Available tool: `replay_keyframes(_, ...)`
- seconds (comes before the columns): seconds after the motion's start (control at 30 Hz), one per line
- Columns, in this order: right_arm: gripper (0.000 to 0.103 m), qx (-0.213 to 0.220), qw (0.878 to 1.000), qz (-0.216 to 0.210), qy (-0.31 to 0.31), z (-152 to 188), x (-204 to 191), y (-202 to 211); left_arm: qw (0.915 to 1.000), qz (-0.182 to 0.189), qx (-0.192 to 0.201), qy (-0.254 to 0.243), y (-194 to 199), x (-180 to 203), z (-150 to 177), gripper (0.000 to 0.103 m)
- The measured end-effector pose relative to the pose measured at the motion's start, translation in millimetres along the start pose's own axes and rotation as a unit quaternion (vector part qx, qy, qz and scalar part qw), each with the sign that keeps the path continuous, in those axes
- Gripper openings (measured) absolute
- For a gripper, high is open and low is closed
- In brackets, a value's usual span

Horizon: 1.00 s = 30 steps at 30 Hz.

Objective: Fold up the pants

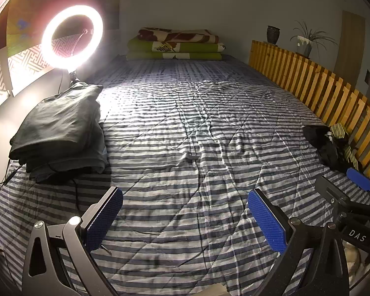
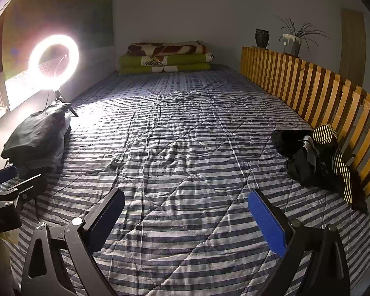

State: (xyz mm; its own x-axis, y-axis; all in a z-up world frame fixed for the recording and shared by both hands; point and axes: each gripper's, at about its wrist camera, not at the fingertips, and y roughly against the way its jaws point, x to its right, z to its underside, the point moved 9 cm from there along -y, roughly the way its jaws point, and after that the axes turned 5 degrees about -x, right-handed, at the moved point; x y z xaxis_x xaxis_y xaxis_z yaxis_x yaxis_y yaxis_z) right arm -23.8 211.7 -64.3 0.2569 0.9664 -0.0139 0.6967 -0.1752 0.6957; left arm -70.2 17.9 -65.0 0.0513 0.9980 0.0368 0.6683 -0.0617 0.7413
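Bedding fills both views: a wrinkled quilted bedspread in grey and white stripes [image 1: 185,128] runs from the bottom edge up to the far wall. A slatted wooden rail [image 2: 315,91] lines the right side, and a stack of folded green and brown blankets [image 1: 175,45] sits at top centre. A glowing ring light on a small stand [image 1: 72,37] burns in the upper left.

At centre left of the left wrist view lies a pile of dark folded garments [image 1: 59,128], resting on the bedspread below the light. At the right edge of the right wrist view, against the rail, a crumpled heap of black clothing with a yellow-striped piece [image 2: 318,157] lies unfolded; which garments in it are pants I cannot tell.

The left gripper [image 1: 185,218] tilts down toward the bedspread, its blue-padded fingers [image 1: 267,220] spread wide with only bare striped cloth between them. The right gripper [image 2: 186,219] is pitched down the same way, fingers equally released and grasping nothing. Each shows in the other's view: the right one at lower right of the left view, the left one at lower left of the right view, so they sit side by side, apart.
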Motion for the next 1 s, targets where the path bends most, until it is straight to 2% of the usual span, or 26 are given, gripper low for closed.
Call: replay_keyframes(1.0, 0.099, -0.001, 1.000, 0.000, -0.002, 0.7, 0.7, -1.0, 1.0000, 0.003, -0.003, -0.006, -4.0, 2.7, 3.0, 0.103)
